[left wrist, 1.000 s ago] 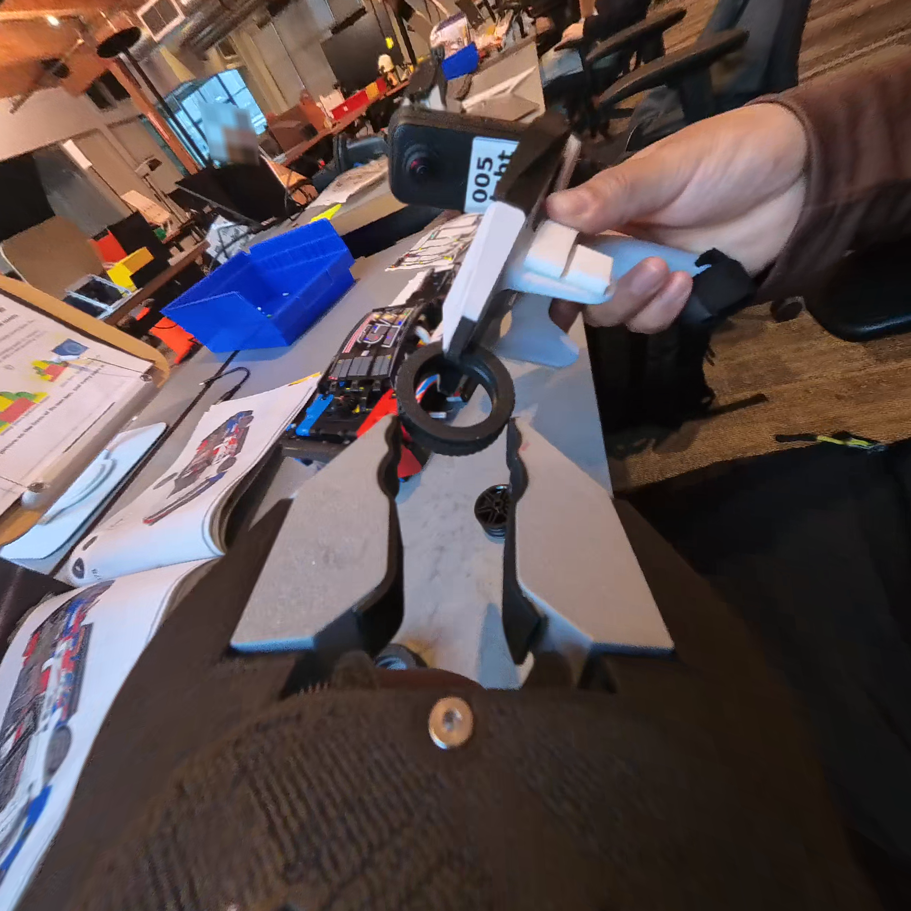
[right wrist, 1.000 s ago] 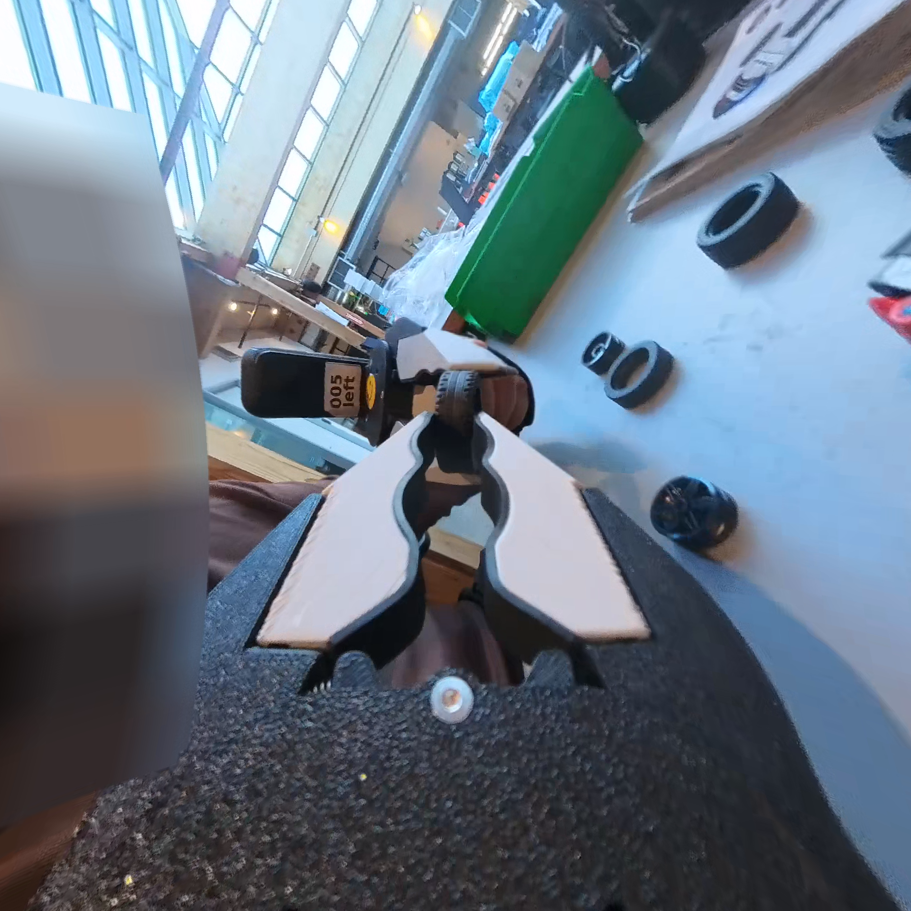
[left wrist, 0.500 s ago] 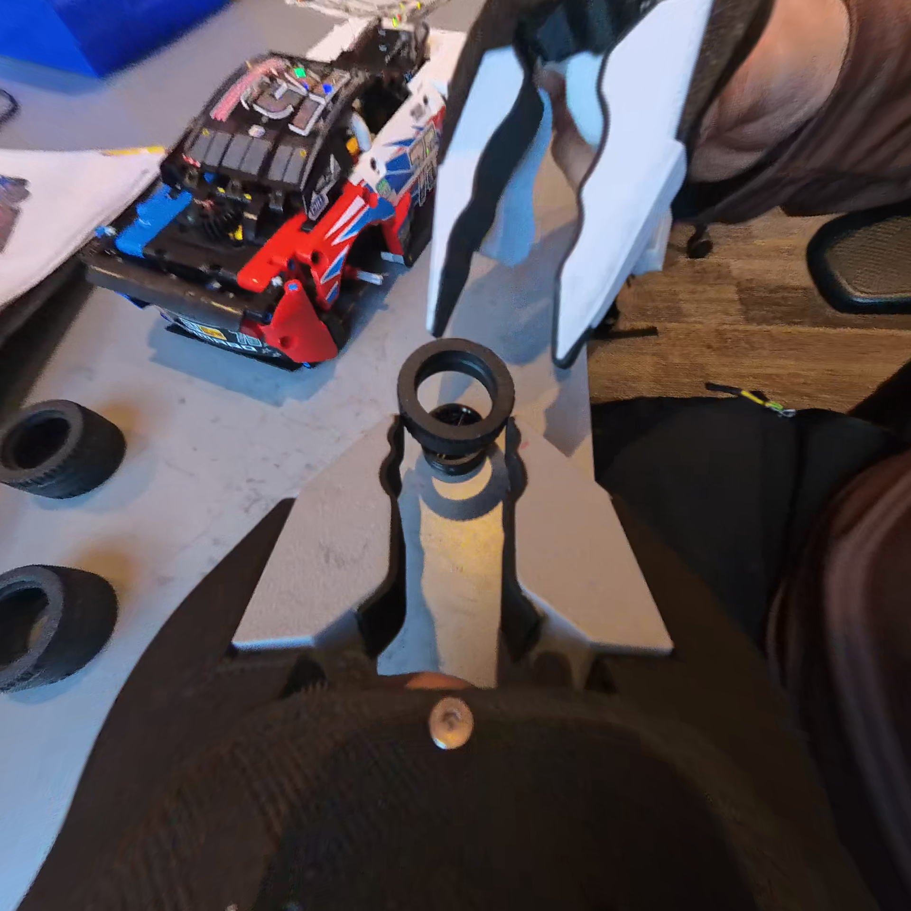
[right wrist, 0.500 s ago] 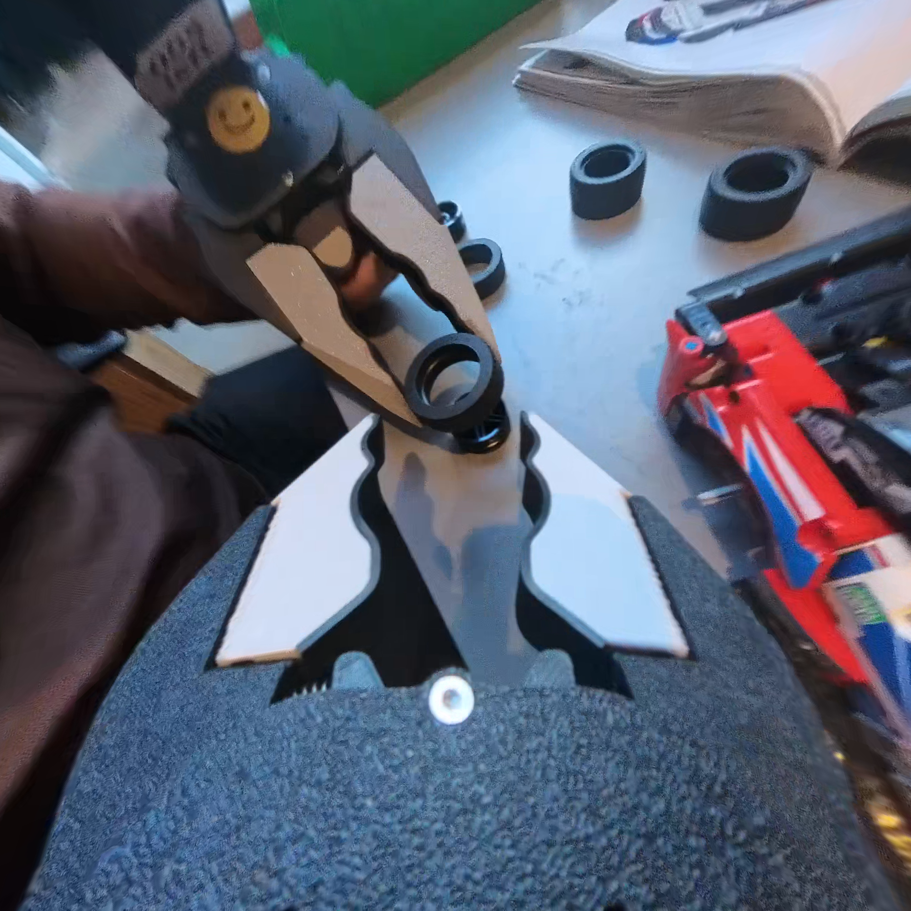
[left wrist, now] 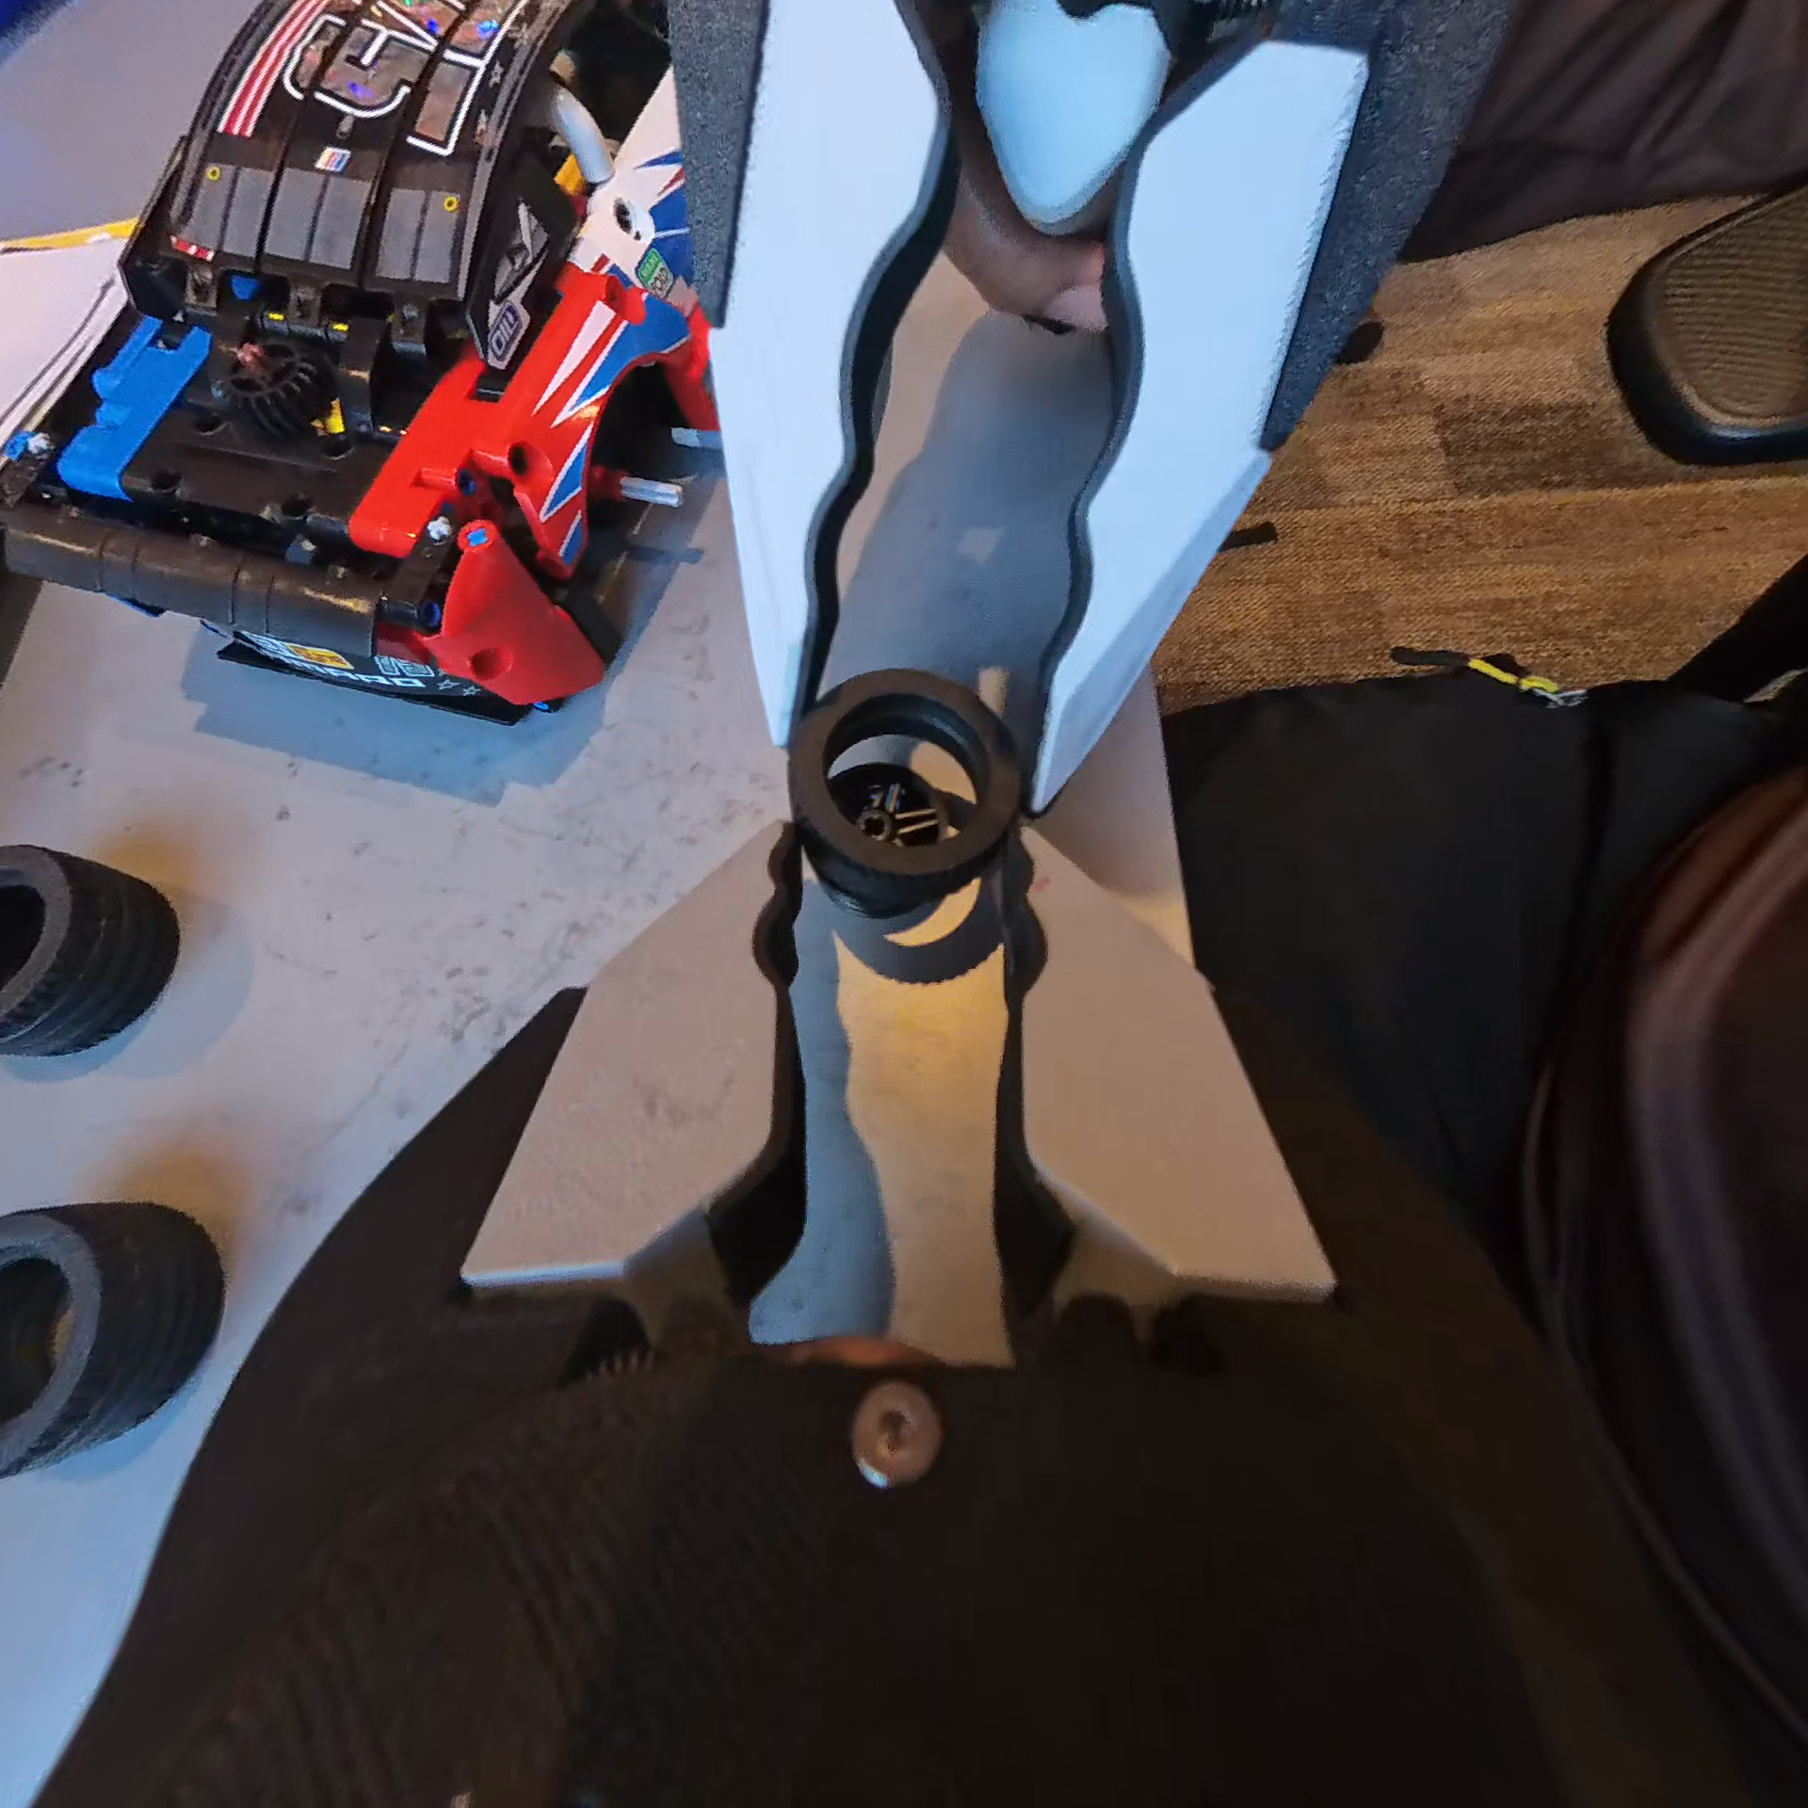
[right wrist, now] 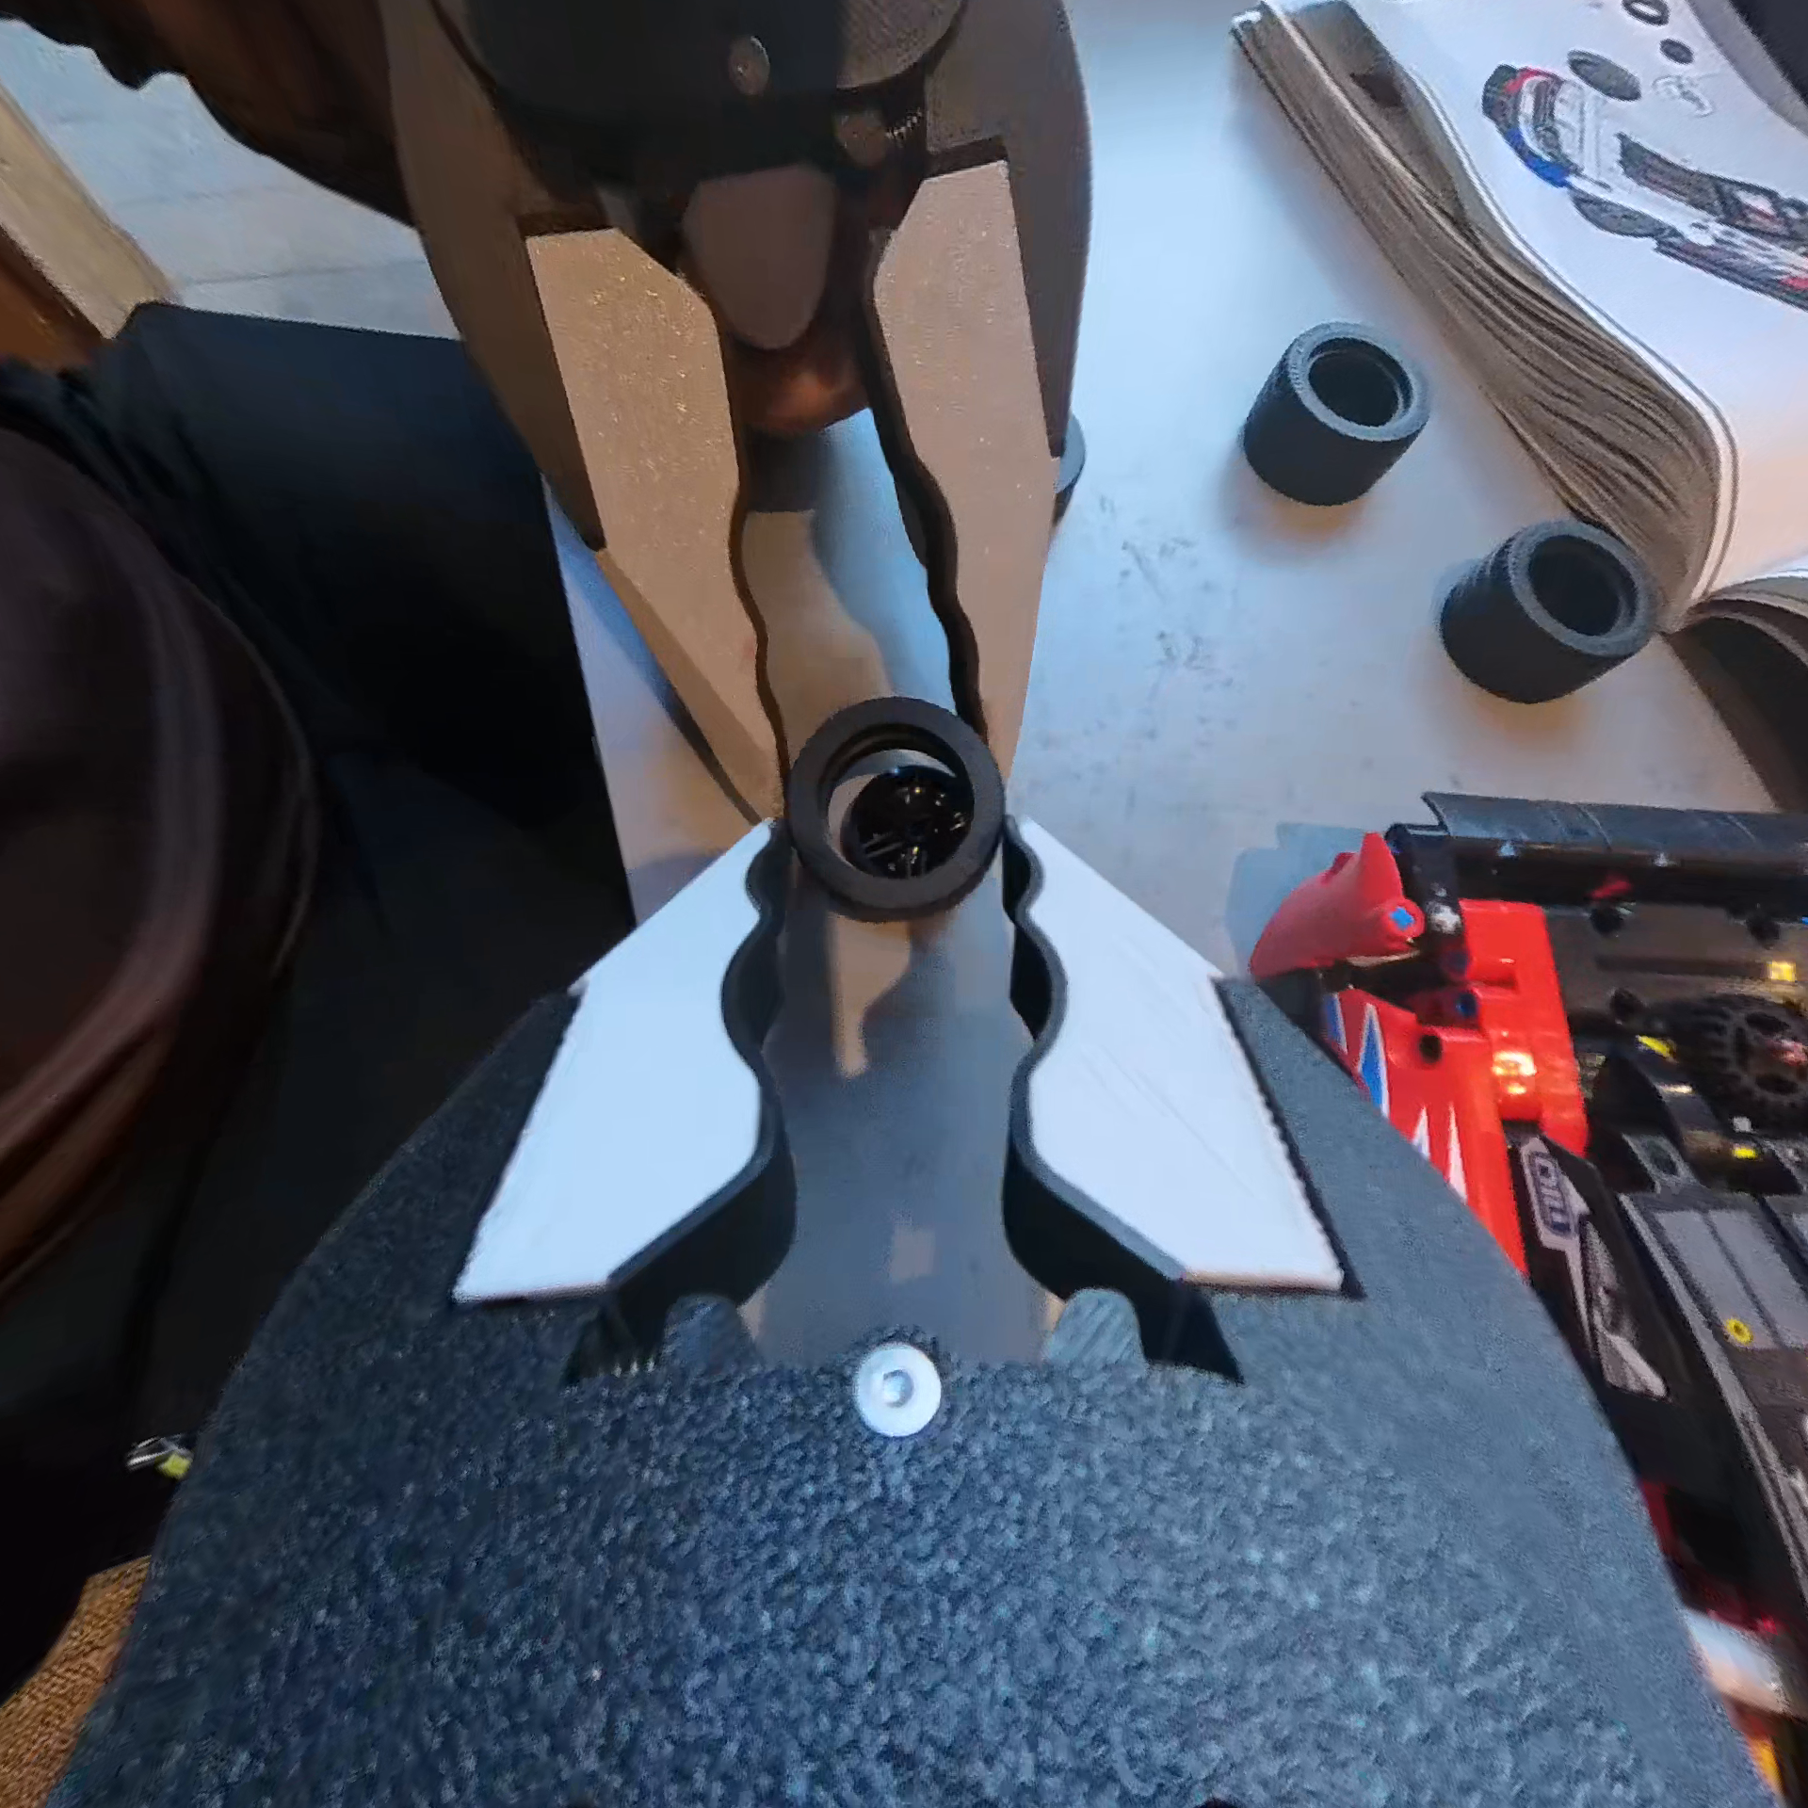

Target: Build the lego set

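My left gripper (left wrist: 900,861) is shut on a black rubber tyre (left wrist: 902,797) and holds it flat just above the grey table (left wrist: 342,929). A black wheel rim (left wrist: 892,820) shows through the tyre's hole, below it. My right gripper (right wrist: 895,841) is open; its white fingertips (left wrist: 1052,753) sit close on either side of the same tyre (right wrist: 895,817). I cannot tell whether they touch it. The two grippers point at each other. The red, black and blue lego car (left wrist: 440,411) stands on the table beside them, and also shows in the right wrist view (right wrist: 1565,1125).
Two loose black tyres (left wrist: 78,949) (left wrist: 108,1321) lie on the table, also in the right wrist view (right wrist: 1335,411) (right wrist: 1551,626). An open instruction booklet (right wrist: 1565,245) lies behind them. The table edge runs beside the grippers, with carpet (left wrist: 1419,489) and a chair (left wrist: 1722,333) beyond. Both grippers' tips are close together, under 4 cm apart.
Both grippers tilted down over the table. My right gripper opened, came close from the far side and narrowed around the tyre. The left kept hold of the tyre, now over the rim.
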Tool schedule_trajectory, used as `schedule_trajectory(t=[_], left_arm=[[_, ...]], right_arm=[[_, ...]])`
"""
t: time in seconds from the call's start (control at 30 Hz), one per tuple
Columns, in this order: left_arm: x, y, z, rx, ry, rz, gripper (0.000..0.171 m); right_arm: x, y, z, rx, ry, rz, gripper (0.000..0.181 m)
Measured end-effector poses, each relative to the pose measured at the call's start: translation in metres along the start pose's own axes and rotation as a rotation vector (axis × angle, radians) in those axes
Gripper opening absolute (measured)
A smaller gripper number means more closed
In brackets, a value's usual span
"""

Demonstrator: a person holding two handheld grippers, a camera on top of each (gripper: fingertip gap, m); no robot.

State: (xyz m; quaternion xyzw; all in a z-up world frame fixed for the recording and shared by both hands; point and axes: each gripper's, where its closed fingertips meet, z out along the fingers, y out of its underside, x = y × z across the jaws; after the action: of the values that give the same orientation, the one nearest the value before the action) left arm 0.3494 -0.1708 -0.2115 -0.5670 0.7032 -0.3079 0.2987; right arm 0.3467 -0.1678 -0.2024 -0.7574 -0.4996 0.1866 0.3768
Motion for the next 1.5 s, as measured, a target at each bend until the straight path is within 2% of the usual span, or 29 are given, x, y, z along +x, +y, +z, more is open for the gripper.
schedule_trajectory(t=[0.1,0.2,0.33,0.63,0.83,1.1,1.33,1.5], left_arm=[[-0.003,0.002,0.001,0.000,0.000,-0.002,0.038],[-0.006,0.001,-0.001,0.011,-0.002,-0.024,0.038],[-0.005,0.003,0.000,0.003,0.030,-0.040,0.038],[-0.005,0.011,0.005,-0.058,0.030,-0.043,0.039],[-0.010,0.011,-0.001,-0.041,-0.004,-0.039,0.052],[-0.010,0.004,-0.002,0.007,0.022,-0.020,0.038],[-0.014,-0.002,-0.004,0.033,0.011,0.000,0.046],[-0.011,-0.006,-0.005,0.049,0.046,0.010,0.040]], right_arm=[[0.002,0.000,0.001,-0.015,0.000,-0.011,0.041],[0.002,0.002,0.001,-0.037,-0.006,-0.039,0.049],[0.004,0.003,0.002,-0.057,0.004,-0.072,0.041],[0.005,0.009,0.006,-0.127,-0.021,-0.063,0.040],[0.005,0.008,0.005,-0.148,-0.039,-0.062,0.040],[0.009,0.009,0.007,-0.177,-0.045,-0.047,0.040],[0.009,0.008,0.008,-0.204,-0.056,-0.056,0.040],[0.009,0.008,0.009,-0.220,-0.061,-0.060,0.040]])
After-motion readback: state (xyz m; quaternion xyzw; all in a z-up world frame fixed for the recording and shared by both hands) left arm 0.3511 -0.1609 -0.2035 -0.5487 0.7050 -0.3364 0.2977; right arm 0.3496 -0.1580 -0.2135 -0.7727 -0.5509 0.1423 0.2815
